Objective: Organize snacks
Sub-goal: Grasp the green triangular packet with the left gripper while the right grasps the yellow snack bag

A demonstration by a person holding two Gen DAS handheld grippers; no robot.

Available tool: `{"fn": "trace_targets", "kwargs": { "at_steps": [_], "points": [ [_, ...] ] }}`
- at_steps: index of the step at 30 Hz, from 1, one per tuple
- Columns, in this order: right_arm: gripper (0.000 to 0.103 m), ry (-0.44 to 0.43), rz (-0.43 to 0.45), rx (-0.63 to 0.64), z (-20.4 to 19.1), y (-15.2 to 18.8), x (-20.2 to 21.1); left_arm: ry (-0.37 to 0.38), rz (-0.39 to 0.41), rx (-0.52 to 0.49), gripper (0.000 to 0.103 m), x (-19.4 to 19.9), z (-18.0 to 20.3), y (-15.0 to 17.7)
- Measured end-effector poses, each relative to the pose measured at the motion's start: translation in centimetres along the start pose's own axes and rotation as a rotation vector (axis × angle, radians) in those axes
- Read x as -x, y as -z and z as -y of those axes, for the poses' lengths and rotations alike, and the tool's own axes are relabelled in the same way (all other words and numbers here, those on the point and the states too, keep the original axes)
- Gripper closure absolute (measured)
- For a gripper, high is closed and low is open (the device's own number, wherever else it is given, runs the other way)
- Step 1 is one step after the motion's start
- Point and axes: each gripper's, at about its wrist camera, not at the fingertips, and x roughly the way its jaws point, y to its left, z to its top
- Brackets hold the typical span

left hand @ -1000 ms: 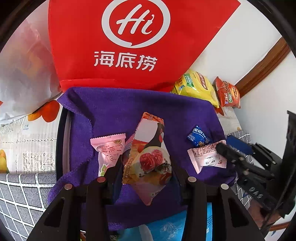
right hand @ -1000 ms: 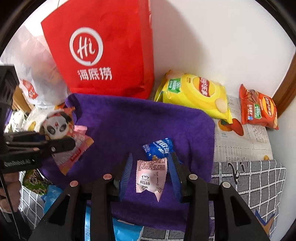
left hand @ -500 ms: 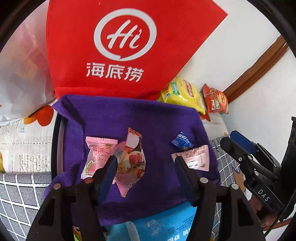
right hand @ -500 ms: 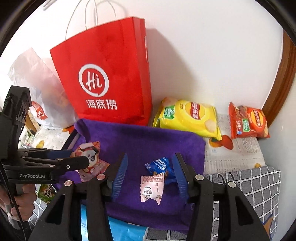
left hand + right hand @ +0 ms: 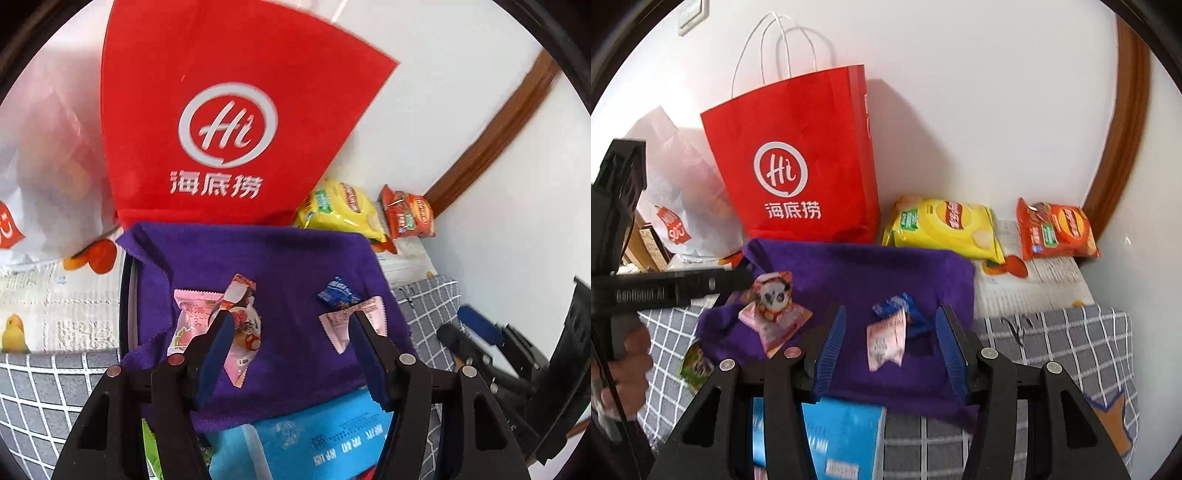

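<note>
Over purple cloth (image 5: 871,269): left gripper (image 5: 288,325) and right gripper (image 5: 890,325) both gaping, holding nothing.
Might snag cloth reaching for panda packet (image 5: 774,314), pink sachet (image 5: 886,338).

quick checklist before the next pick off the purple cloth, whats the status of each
1. Left gripper empty, jaws apart: ok.
2. Right gripper empty, jaws apart: ok.
3. Panda snack lying free on the purple cloth: ok.
4. Pale pink packet clear of neighbours: not ok, it overlaps the blue candy.
5. Red bag upright: ok.
6. Red bag open at top: cannot tell.
</note>
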Motion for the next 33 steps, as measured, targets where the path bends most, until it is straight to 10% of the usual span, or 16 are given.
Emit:
{"fn": "trace_targets", "kwargs": {
  "at_steps": [8,33],
  "points": [
    [0.05,0.025,-0.02,-0.006,0.1,3.8,4.4,-0.024,0.103,-0.019,0.039,4.5,0.7,0.0],
    [0.048,-0.094,-0.232,-0.037,-3.7,16.4,3.3,-0.1,0.041,0.007,0.039,10.1,-0.5,13.8]
  ]
}}
